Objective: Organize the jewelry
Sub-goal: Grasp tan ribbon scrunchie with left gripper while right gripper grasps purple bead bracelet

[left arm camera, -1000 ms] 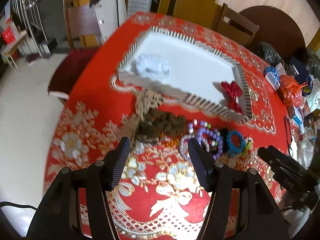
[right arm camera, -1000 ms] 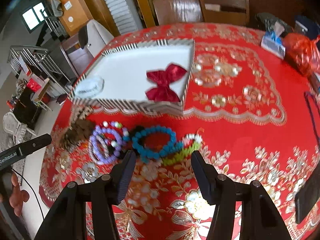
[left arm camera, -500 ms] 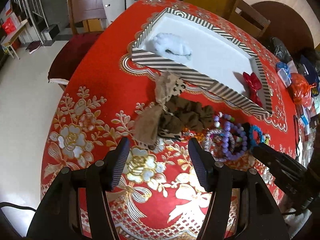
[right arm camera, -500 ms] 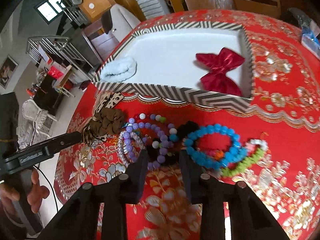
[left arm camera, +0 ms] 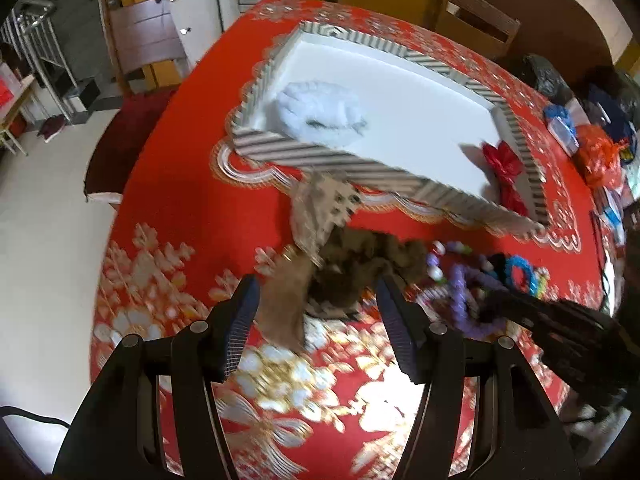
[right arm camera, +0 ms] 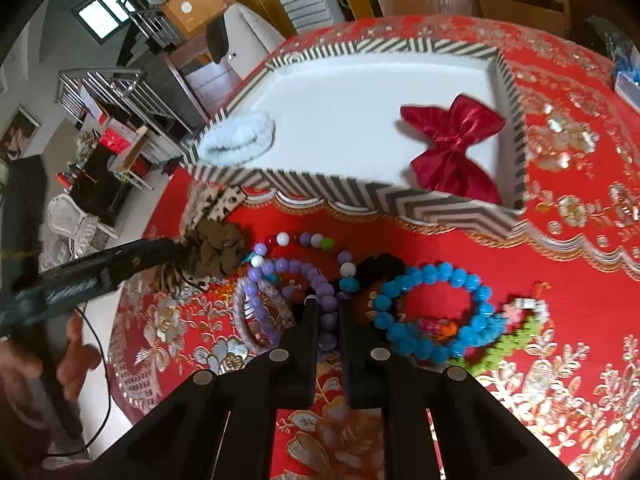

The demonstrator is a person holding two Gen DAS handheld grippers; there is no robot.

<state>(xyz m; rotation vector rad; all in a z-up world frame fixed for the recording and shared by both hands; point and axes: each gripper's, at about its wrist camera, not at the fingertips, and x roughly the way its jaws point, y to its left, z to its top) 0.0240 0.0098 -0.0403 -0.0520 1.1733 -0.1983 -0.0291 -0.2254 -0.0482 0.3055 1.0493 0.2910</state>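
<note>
Pinching a purple bead bracelet (right arm camera: 320, 300) between nearly closed fingers, the right gripper (right arm camera: 329, 312) sits on the pile directly ahead of it; the strand runs away along its axis. A blue bead bracelet (right arm camera: 436, 312) lies just to its right, a green one (right arm camera: 516, 340) further right, and a brown scrunchie (left arm camera: 352, 272) to its left, centred before the wide-open, empty left gripper (left arm camera: 316, 320). Beyond both, the striped tray (right arm camera: 360, 188) on the desk (left arm camera: 180, 208) holds one red bow (right arm camera: 452, 148) and one white scrunchie (right arm camera: 236, 140).
</note>
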